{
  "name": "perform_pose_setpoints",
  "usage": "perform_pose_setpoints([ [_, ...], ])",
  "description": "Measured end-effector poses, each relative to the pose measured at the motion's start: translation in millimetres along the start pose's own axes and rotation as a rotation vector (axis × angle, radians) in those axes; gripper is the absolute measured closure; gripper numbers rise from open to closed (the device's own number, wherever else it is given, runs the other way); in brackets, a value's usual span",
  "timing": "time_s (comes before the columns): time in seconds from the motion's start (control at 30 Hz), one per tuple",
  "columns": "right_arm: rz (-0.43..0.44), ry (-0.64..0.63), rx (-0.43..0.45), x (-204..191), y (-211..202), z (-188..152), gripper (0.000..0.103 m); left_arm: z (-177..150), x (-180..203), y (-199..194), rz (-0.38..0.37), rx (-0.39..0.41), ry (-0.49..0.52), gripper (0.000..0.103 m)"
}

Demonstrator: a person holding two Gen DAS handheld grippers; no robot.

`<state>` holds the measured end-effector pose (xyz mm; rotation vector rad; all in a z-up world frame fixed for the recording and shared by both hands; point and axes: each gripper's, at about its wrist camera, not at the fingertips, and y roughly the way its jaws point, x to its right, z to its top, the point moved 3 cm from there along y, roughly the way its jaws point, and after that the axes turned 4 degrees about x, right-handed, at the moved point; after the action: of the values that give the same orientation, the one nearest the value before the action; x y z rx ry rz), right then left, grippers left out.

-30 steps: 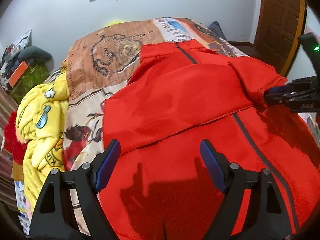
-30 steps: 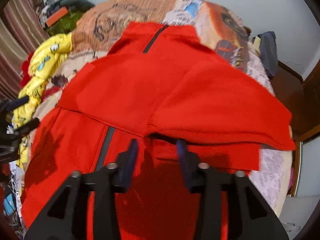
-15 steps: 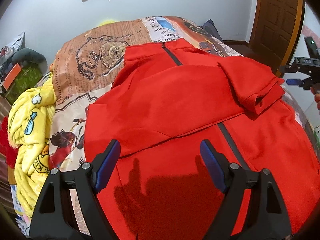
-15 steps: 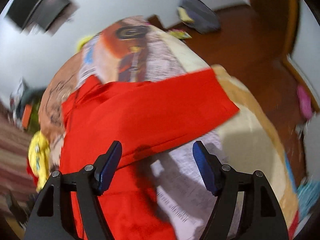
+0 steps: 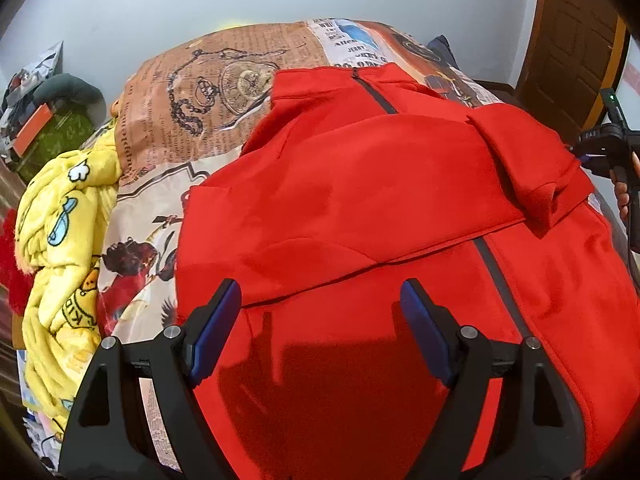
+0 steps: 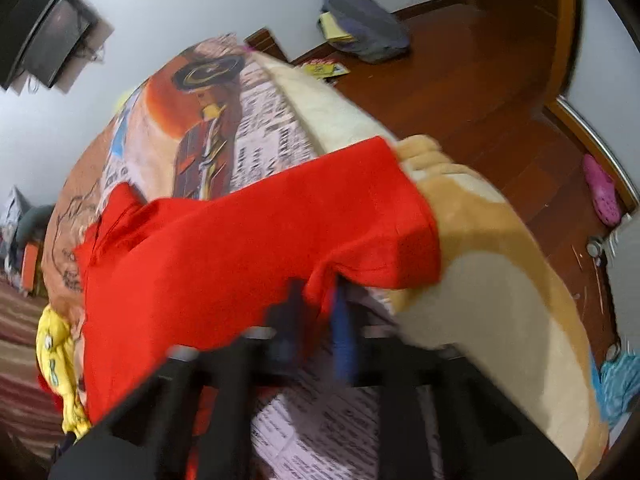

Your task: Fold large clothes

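On the bed (image 5: 192, 120) we see the red jacket (image 5: 360, 200) spread flat, one sleeve folded across its chest. Our left gripper (image 5: 320, 320) hovers above its lower half, jaws spread wide and holding nothing. Our right gripper (image 6: 316, 308) has its blurred jaws pressed together, pinching the jacket's sleeve edge at the bed's side.

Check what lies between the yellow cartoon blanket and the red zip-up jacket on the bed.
Left wrist view: only a strip of the printed newspaper-pattern bedspread separates the yellow cartoon blanket from the red zip-up jacket; nothing else lies there.
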<state>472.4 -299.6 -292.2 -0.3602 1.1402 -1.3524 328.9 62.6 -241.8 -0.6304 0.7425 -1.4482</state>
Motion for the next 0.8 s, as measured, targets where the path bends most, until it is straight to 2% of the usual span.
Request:
perform_pose_setpoints([
  [0.07,0.008,-0.016,0.006,-5,-6,1,0.097,-1,-2,-3,0.005,0.007,0.003,0.022],
  [0.2,0.008,-0.127,0.084,-41,-41,6,0.098,-3,-10,-15,0.016,0.031,0.004,0.022],
  [0.37,0.091,-0.278,0.169,-117,-95,7,0.098,-3,-24,-33,0.005,0.07,-0.022,0.022],
  [0.53,0.204,-0.426,0.202,-204,-131,-14,0.098,-7,-39,-53,-0.005,0.105,-0.053,0.022],
  [0.63,0.248,-0.519,0.186,-252,-131,-38,0.098,-11,-50,-66,-0.003,0.126,-0.066,0.022],
  [0.8,0.295,-0.629,0.105,-313,-97,-88,0.098,-24,-76,-82,0.015,0.144,-0.099,0.022],
])
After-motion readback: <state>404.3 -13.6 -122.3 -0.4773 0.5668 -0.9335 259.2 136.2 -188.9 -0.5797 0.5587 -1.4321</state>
